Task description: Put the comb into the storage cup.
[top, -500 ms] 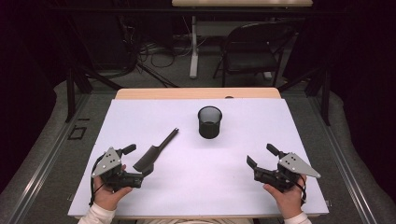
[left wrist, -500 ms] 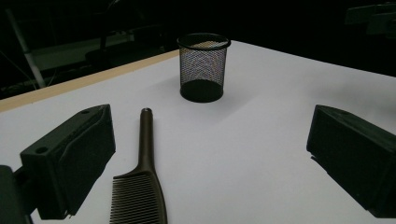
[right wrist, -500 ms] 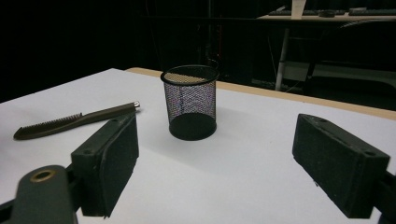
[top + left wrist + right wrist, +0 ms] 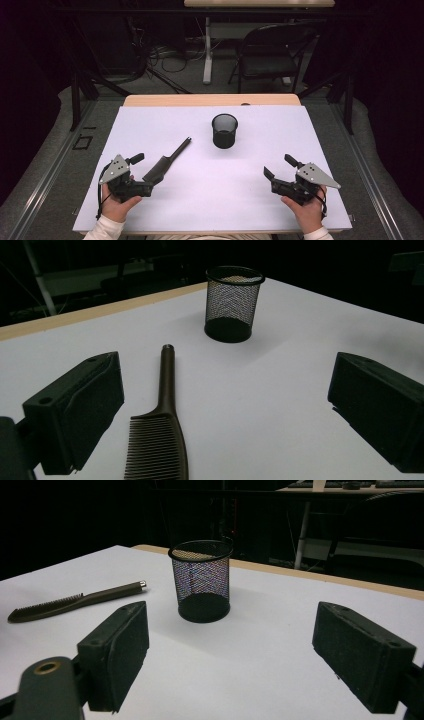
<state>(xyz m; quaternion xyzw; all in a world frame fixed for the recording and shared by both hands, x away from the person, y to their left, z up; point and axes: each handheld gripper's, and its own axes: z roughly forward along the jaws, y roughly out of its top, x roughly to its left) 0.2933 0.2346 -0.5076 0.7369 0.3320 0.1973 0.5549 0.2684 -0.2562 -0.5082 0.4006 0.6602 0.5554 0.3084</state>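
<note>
While the left gripper (image 4: 220, 405) gapes, the comb (image 4: 160, 440) lies between its jaws

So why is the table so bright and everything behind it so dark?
High view: the light falls on the white table, while the floor and chair behind stay dim. Left gripper view: the comb is sharp and the mesh cup casts a soft shadow. Right gripper view: the background is nearly black, and the cup's mesh shimmers with speckled colour.

comb (image 4: 167, 161) left of mesh cup (image 4: 224, 130)
</note>
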